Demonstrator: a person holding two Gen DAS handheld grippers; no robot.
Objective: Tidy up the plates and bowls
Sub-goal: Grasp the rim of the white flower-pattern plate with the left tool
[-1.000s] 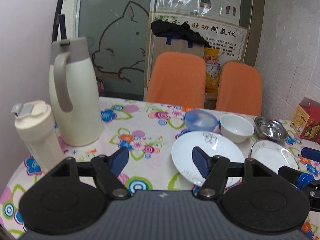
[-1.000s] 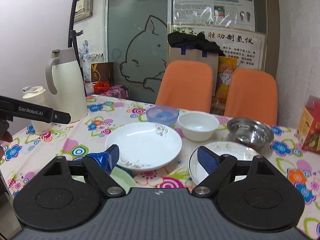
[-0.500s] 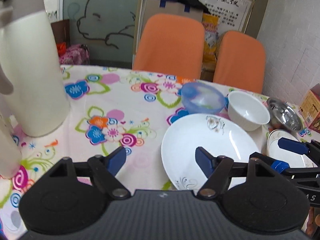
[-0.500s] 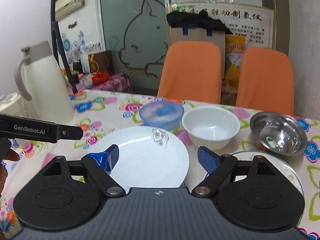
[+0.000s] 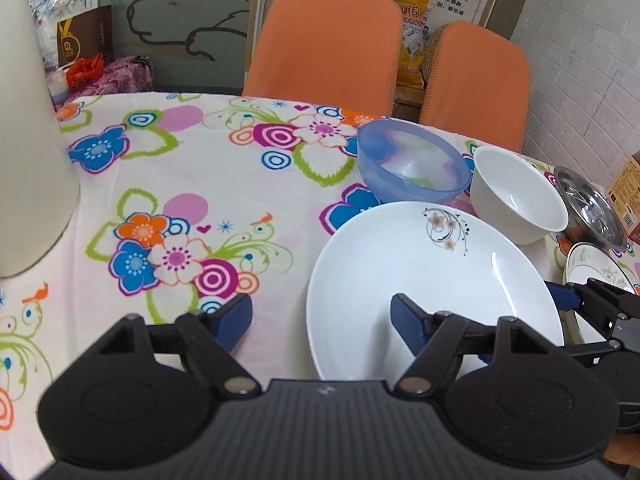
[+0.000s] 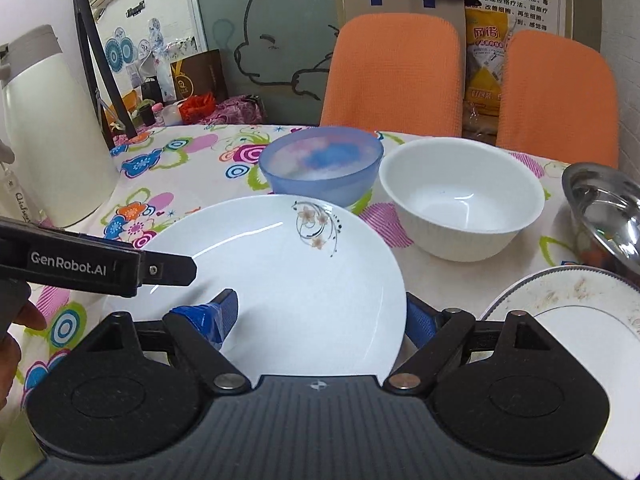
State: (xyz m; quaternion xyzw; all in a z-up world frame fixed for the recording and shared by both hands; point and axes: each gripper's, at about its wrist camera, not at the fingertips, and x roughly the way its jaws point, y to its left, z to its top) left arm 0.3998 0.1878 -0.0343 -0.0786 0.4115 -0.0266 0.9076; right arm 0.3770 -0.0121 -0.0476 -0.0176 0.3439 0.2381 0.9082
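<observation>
On the flowered tablecloth (image 5: 192,184) the large white plate (image 5: 420,264) lies flat between both grippers; the right gripper (image 6: 320,318), fingers apart, seems to straddle its right rim, the left gripper (image 5: 320,316) its left rim, also spread

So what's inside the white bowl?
Nothing that shows. The white bowl looks empty, just shiny white with a light glint. Its near wall hides a bit of the bottom, so that part cannot be checked.
</observation>
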